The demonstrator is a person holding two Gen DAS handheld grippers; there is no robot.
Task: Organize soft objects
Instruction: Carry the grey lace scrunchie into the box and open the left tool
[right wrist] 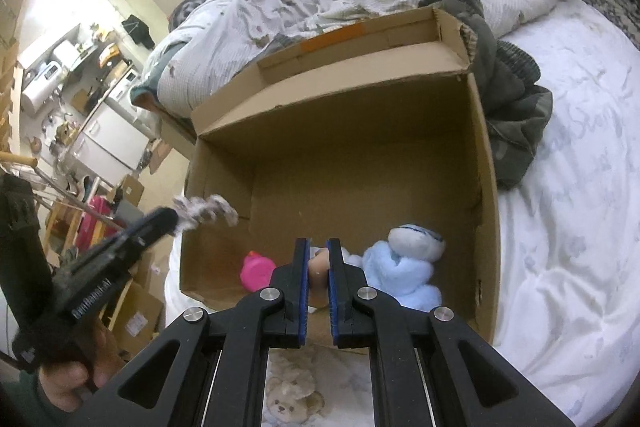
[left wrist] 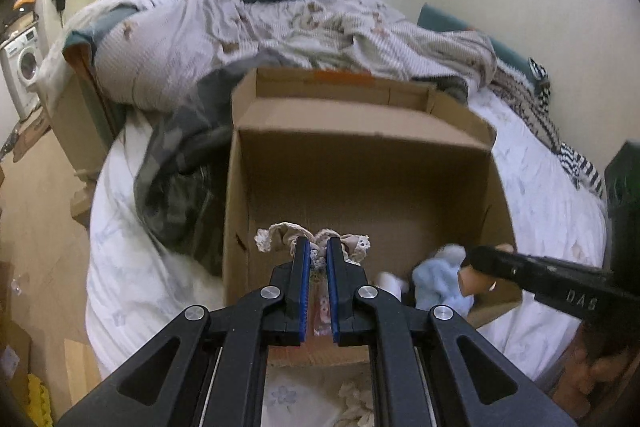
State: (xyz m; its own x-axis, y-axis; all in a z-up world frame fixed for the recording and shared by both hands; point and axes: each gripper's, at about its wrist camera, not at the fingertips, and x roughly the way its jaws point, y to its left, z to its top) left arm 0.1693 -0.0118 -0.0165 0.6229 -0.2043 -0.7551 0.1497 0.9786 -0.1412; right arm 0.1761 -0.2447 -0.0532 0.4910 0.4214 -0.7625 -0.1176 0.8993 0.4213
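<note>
Both grippers reach forward over the near edge of an open cardboard box (left wrist: 360, 163) that sits on a white bed (left wrist: 540, 195). The left gripper (left wrist: 318, 247) points level into the box above its near left part, its jaws drawn nearly together on a beige lace-trimmed cloth toy (left wrist: 280, 233) whose frilled edges fan out to either side of the blue pads; the toy hangs above the box floor, pinched between them. In the right wrist view this same gripper enters from the lower left, angled up and to the right, with the person's left hand (right wrist: 66, 377) wrapped round its handle and the frilly toy blurred at its tip. The right gripper (right wrist: 318, 247) points down into the near right part of the box, its jaws close together around a tan, skin-coloured soft item (right wrist: 319, 267); whether the pads press it firmly cannot be told. Just right of it a light blue plush (right wrist: 404, 267) with a white head lies on the box floor against the near wall, and a pink toy (right wrist: 258, 269) lies to the left. A cream teddy bear (right wrist: 286, 399) rests on the bed below the gripper, outside the box. A rumpled patterned duvet (left wrist: 192, 39) and a dark garment (left wrist: 176, 167) are piled beyond and beside the box.
</note>
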